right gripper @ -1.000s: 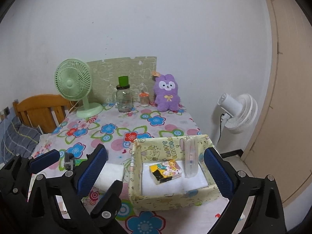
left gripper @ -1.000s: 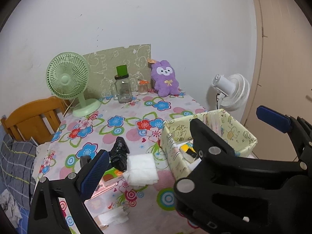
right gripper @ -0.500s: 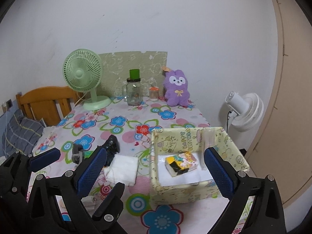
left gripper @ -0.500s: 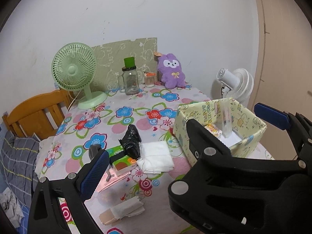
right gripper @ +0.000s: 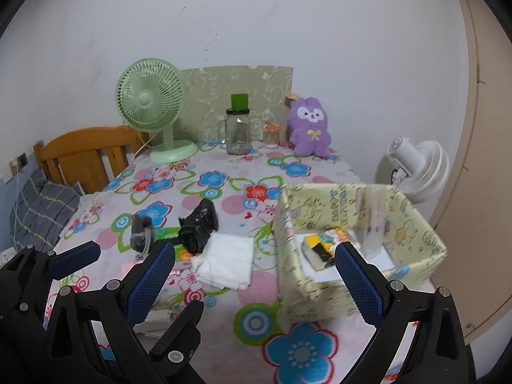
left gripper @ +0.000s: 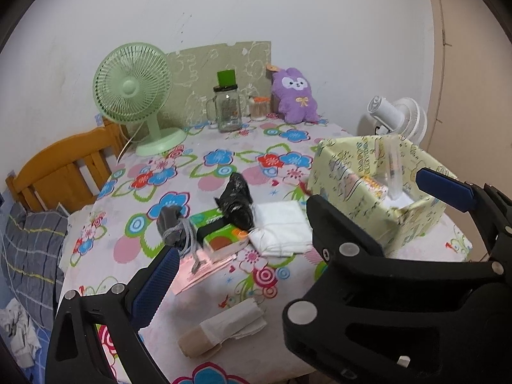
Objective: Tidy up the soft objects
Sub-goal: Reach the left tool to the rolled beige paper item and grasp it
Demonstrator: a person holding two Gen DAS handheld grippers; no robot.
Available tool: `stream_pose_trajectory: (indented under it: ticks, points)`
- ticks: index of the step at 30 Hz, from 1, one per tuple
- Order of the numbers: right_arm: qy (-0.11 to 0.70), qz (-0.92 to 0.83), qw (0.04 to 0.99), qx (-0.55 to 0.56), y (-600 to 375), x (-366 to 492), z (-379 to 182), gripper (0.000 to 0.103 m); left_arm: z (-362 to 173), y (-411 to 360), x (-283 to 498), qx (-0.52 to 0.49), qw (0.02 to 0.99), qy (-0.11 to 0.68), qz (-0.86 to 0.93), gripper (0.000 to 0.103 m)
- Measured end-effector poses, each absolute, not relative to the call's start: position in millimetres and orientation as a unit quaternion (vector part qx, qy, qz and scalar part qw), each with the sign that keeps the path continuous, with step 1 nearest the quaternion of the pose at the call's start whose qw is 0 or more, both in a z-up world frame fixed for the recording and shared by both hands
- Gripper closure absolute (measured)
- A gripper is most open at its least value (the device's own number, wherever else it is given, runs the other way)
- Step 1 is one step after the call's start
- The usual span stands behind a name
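Observation:
A folded white cloth (left gripper: 281, 227) (right gripper: 225, 260) lies mid-table, touching a crumpled black bag (left gripper: 236, 201) (right gripper: 200, 225). Left of them are a grey rolled pouch with a string (left gripper: 172, 227) (right gripper: 140, 232) and a green tissue pack (left gripper: 220, 235). A purple plush (left gripper: 296, 96) (right gripper: 310, 131) sits against the back wall. The yellow patterned box (left gripper: 352, 198) (right gripper: 320, 211) stands at the right with a small colourful packet inside. My left gripper (left gripper: 297, 215) is open above the near table edge. My right gripper (right gripper: 252, 249) is open too, hovering before the cloth and box. Both hold nothing.
A green desk fan (left gripper: 132, 96), a glass jar (left gripper: 227, 108) and a small orange-lidded jar (left gripper: 258, 108) line the back. A roll of tissue (left gripper: 224, 329) lies near the front edge. A wooden chair (left gripper: 64, 172) stands left, a white floor fan (right gripper: 412, 169) right.
Both grippers have drawn back toward the near edge, so more of the front of the table and the tissue roll show. Both stay open. Nothing on the table moved.

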State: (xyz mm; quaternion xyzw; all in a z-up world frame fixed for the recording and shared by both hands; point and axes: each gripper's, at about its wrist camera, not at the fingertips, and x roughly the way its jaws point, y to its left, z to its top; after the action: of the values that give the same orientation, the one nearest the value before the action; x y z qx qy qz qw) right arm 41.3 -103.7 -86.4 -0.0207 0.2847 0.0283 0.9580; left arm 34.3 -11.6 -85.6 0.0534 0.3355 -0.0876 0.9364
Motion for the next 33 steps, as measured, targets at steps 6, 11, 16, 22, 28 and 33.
stream_pose_trajectory:
  ticks: [6,11,16,22,28,33]
  points:
    - [0.294,0.041,0.955,-0.025,-91.2,42.6,-102.7,0.002,-103.1,-0.4,35.6,0.046,0.932,0.350,-0.084,0.002]
    - [0.306,0.048,0.950,-0.028,-81.5,45.1,-118.7,0.002,-118.3,8.0,36.2,0.038,0.927,0.363,-0.081,0.002]
    - [0.316,0.052,0.947,-0.037,-72.5,47.7,-132.1,0.002,-132.6,16.5,37.0,0.026,0.923,0.376,-0.079,0.002]
    - [0.326,0.054,0.942,-0.048,-65.5,51.5,-146.5,0.002,-149.7,23.6,41.1,0.021,0.915,0.396,-0.072,0.004]
    - [0.344,0.055,0.936,-0.046,-63.2,53.4,-159.7,0.002,-163.1,27.5,42.7,0.021,0.909,0.411,-0.067,0.005]
    - [0.354,0.055,0.932,-0.050,-60.2,54.4,-168.3,0.002,-172.6,31.2,43.9,0.021,0.904,0.423,-0.064,0.008]
